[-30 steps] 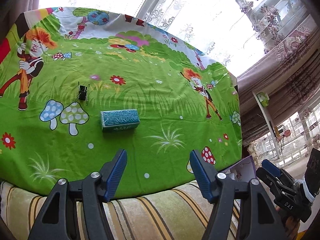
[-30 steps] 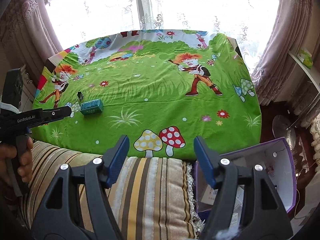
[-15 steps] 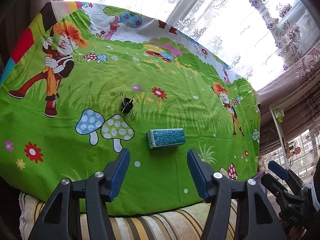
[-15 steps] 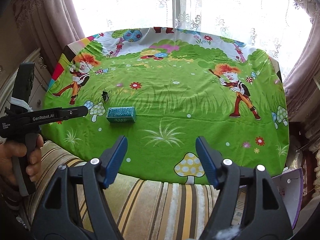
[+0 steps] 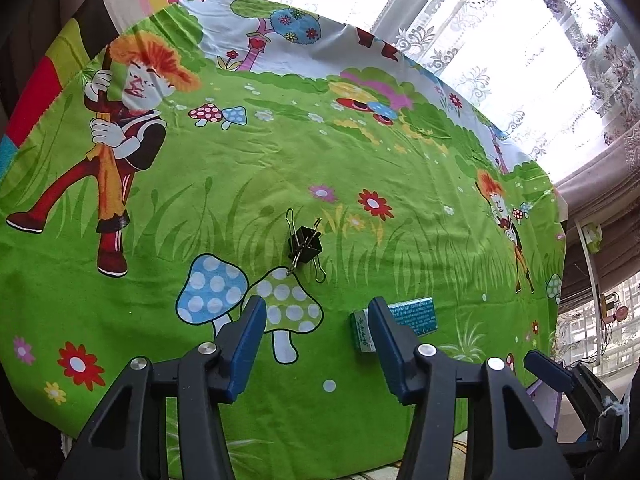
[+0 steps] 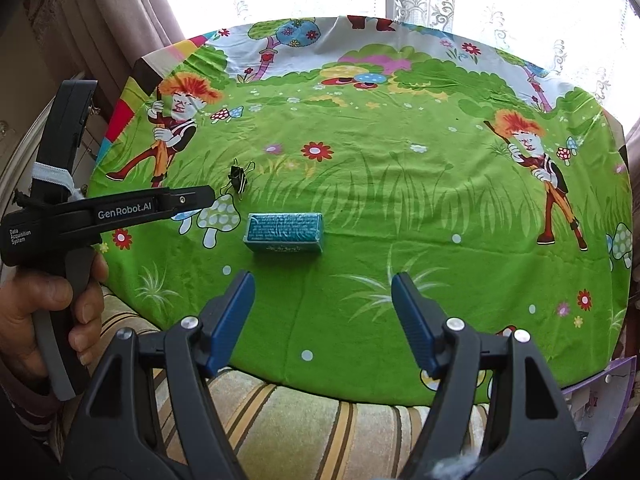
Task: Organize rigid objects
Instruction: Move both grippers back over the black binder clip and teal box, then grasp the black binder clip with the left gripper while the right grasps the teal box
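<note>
While spread, left claw [image 5: 318, 344] beside teal box [image 5: 412, 314]

A bright green cartoon tablecloth [image 6: 400, 208] covers the whole work surface, printed with orange-haired figures, spotted mushrooms, flowers and grass; a band of red, yellow and blue stripes runs along its far left edge. Under its near edge lies a striped cushion [image 6: 304, 420] in cream, yellow and brown bands. Behind the table, white lace curtains [image 5: 500, 36] hang across a sunlit window, with heavier pinkish drapes [image 6: 132, 12] at the left side. At the lower right, just beside the table, the corner of a purple box [image 6: 600, 396] shows. A white shelf [image 5: 584, 248] stands by the right wall.
</note>
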Motion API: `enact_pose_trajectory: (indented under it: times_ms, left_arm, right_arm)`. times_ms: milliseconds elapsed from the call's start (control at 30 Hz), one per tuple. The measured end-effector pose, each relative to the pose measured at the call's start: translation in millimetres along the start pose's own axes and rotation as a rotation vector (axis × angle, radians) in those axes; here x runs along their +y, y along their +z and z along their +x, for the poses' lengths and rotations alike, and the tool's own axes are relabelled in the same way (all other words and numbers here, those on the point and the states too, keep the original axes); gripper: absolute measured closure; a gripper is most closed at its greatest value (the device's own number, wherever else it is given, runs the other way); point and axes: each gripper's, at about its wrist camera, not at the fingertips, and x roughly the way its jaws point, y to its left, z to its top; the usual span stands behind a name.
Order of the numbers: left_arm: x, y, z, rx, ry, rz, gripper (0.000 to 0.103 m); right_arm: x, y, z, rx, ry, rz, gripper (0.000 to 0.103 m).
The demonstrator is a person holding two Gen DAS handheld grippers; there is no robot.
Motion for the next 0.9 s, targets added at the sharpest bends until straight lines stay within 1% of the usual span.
enact_pose_trajectory:
  times_ms: [67, 167, 333, 400, 500, 567, 767, 833, 900]
  left_arm:
    - [0.7, 5.4, 6.8, 0.007, -0.002, -0.007, 0.049]
    - [2.7, 14.5, 15.6, 0.021, -0.015, -0.022, 0.052]
    - [8.6, 32.0, 29.5, 0.046, -0.037, -0.064, 0.052]
    - [9.7, 37.0, 33.8, 0.048, -0.018, -0.069, 0.052]
    - [8.9, 40.5, 40.5, 0.06, -0.009, -0.064, 0.052]
    - [7.9, 41.7, 44.5, 0.061, 0.022, -0.053, 0.052]
    - [2.0, 40.1, 58.7, 0.082, 0.065, -0.004, 0.052]
    - [-0.4, 39.2, 61.5, 0.076, 0.082, 0.02, 0.058]
    - [-2.7, 38.3, 62.2, 0.071, 0.089, 0.049, 0.071]
  right_arm:
    - [3.0, 2.0, 10.6, 0.022, 0.005, -0.005, 0.029]
    - [6.5, 4.6, 25.1, 0.056, 0.013, -0.007, 0.029]
    - [15.2, 11.9, 43.8, 0.08, 0.015, -0.023, 0.028]
    - [17.8, 14.9, 51.0, 0.085, 0.016, -0.024, 0.026]
    - [23.2, 19.8, 62.2, 0.094, 0.011, -0.035, 0.024]
    - [26.7, 22.1, 68.0, 0.095, 0.0, -0.047, 0.022]
    - [30.0, 23.8, 82.6, 0.11, -0.021, -0.05, 0.019]
    - [29.6, 24.6, 86.3, 0.114, -0.022, -0.045, 0.019]
    - [29.6, 25.9, 89.0, 0.114, -0.026, -0.039, 0.018]
